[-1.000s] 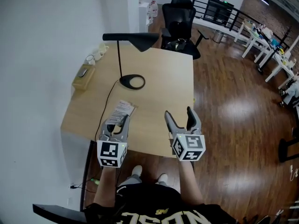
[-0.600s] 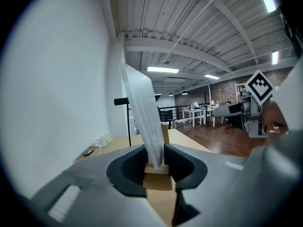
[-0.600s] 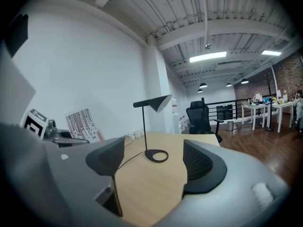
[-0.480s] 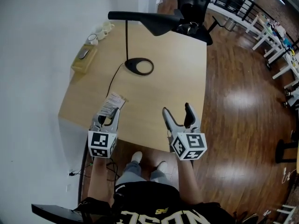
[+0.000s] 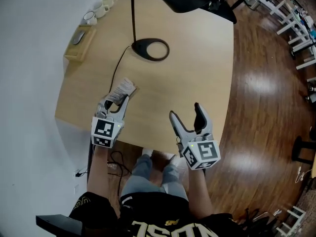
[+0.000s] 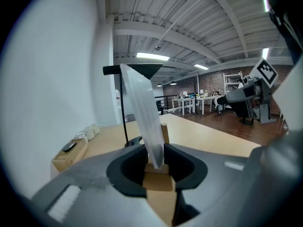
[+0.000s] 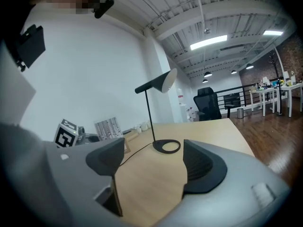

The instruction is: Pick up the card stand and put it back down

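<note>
Step in hand: you are carrying the card stand, so this reads as the put-down half of the task.
Left tongs: closed on the stand's wooden base, with its clear card leaning up and away between the jaws.
Right tongs: jaws apart with nothing between them, held over the near edge of the surface, well apart from the stand.
Where the stand is: at the tips of your left tongs, above the near left part of the surface. Whether its base already touches the wood, no view shows.
Next move: it probably calls for setting the base flat, then letting the jaws part without tipping the card.
Surface: pale wood with a black lamp towards the far side. Its cable runs back towards you, close to the stand. A small tray and white cups sit at the far left corner.
Room: white wall on your left, glossy dark wood floor on your right, white tables beyond.
</note>
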Tool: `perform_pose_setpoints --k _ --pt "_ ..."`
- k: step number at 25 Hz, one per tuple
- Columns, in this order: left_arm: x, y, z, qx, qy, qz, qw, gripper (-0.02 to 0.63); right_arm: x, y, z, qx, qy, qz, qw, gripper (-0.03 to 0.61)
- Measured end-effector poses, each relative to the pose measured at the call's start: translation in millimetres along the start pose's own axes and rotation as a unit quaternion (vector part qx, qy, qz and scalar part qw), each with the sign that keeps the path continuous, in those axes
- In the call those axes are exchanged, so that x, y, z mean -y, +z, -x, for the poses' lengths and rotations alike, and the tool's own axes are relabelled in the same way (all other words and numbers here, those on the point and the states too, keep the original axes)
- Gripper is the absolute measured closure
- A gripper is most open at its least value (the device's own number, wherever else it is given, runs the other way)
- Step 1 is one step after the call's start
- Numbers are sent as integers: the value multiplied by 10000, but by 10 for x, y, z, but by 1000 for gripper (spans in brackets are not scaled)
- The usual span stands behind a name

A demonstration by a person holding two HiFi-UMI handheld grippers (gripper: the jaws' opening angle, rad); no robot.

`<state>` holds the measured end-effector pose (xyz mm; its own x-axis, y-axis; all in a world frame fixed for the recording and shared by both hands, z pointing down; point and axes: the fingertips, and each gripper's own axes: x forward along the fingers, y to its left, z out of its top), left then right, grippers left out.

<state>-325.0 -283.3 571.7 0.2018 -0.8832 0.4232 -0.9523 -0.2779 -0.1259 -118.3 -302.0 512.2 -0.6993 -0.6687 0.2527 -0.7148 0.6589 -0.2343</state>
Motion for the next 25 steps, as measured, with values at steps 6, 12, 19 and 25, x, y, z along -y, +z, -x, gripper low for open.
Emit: perform_pose_setpoints --k 6,12,19,25 --pt "93 -310 -794 -263 -766 -324 9962 500 65 -449 -209 -215 7 -402 9990 193" --pt "349 -465 -1400 -207 -1612 -671 9844 502 167 -748 -265 -365 -258 -641 9969 195" --pt "510 -595 -1706 11 -2103 -939 9731 500 411 -923 -187 -427 -530 -603 9959 193" --pt "323 -762 -1667 -503 -1307 -135 9901 340 493 -813 84 -286 -691 -591 9954 193"
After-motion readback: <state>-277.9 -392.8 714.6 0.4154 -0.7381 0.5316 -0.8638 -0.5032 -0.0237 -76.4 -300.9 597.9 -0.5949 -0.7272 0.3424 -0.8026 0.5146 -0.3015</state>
